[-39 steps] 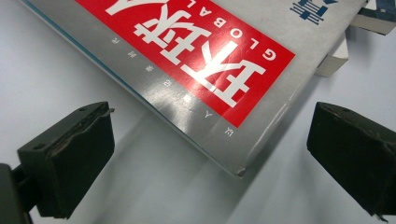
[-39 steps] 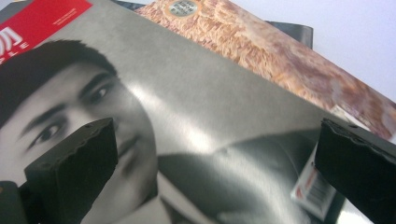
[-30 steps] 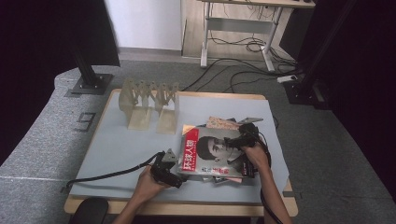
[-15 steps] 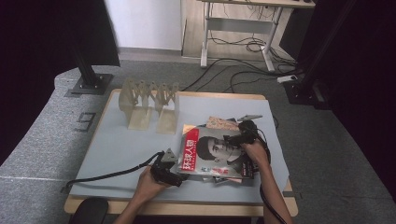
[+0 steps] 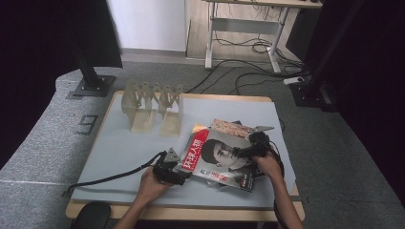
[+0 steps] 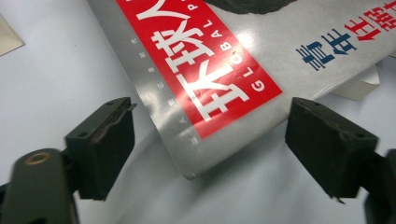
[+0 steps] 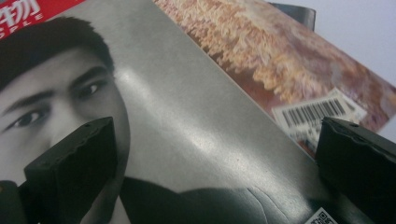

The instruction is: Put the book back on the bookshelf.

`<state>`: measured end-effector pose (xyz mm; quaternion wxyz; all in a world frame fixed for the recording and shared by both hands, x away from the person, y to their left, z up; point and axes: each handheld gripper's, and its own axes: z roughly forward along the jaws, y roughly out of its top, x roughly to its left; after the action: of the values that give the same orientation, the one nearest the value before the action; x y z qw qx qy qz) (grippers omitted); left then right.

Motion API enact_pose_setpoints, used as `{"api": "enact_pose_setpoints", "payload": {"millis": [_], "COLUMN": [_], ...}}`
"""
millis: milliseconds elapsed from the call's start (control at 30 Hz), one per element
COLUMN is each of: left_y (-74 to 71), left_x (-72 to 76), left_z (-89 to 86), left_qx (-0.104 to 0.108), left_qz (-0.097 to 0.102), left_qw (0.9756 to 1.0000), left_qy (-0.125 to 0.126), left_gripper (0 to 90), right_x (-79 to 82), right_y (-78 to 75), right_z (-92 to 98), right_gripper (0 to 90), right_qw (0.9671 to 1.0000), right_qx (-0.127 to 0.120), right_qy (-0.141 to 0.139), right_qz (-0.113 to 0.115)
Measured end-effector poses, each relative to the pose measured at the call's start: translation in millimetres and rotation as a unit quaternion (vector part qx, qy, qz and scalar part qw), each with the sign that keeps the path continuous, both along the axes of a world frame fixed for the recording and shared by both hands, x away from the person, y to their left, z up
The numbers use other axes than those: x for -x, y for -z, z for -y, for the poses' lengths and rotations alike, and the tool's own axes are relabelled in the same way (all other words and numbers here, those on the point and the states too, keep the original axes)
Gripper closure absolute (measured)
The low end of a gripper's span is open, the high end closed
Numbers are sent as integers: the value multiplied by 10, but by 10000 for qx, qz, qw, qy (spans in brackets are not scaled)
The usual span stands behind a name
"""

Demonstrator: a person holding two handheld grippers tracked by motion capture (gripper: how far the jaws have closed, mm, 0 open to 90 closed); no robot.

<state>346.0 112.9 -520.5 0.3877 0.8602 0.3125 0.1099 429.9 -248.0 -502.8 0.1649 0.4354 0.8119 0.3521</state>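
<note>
Magazine (image 6: 243,70) red band: "环球人", "GLOBAL"; floor mark (image 5: 86,125): "9".

Top magazine (image 5: 222,160): grey cover w/ b&w portrait, red band w/ white characters at left edge, blue & red text. Magazine under it (image 5: 231,128), upper right of frame: tan-orange speckled cover w/ white barcode patch. Table mat (image 5: 119,148) pale blue-grey. Rack (image 5: 152,107) beige. Jaws black.
</note>
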Motion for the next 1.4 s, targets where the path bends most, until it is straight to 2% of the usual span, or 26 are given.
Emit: {"api": "enact_pose_setpoints", "payload": {"millis": [67, 133, 167, 267, 400, 600, 900, 1000, 1233, 1333, 1400], "left_y": [10, 32, 44, 41, 33, 34, 18, 18, 5, -2, -9], "left_x": [14, 36, 61, 71, 60, 34, -160, -240, -414, -420, -376], "left_z": [-17, -25, -42, -72, -101, -125, -116, -92, -70, -82, -77], "left_qx": [0, -48, -120, -204, -212, -193, 13, 38, 41, -6, 23], "left_qz": [-24, -25, 59, 119, 135, 133, -139, -199, -124, -100, -63], "left_qw": [10000, 10000, 9999, 9997, 9996, 9996, 9996, 9993, 9972, 9971, 9977], "left_qy": [10, -7, -41, -83, -124, -149, -243, -323, -732, -755, -679], "left_gripper": [179, 183, 192, 244, 318, 354, 414, 418, 385, 343, 309], "right_x": [101, 133, 190, 262, 328, 461, 629, 682, 824, 888, 929], "right_y": [7, 8, 10, 19, 25, 29, 4, 4, 21, 27, 19], "right_z": [10, 14, 26, 53, 74, 106, 166, 191, 232, 241, 241], "right_gripper": [0, 0, 0, 0, 0, 1, 7, 8, 8, 8, 12], "right_qw": [10000, 10000, 10000, 10000, 9999, 9998, 9998, 9997, 9994, 9994, 9995], "right_qx": [-18, -14, -30, -72, -99, -113, 13, 9, -62, -96, -66], "right_qy": [49, 42, 38, 35, 63, 119, 193, 225, 339, 337, 296], "right_qz": [30, 37, 30, 42, 50, 75, 39, 26, 40, 33, 16]}}
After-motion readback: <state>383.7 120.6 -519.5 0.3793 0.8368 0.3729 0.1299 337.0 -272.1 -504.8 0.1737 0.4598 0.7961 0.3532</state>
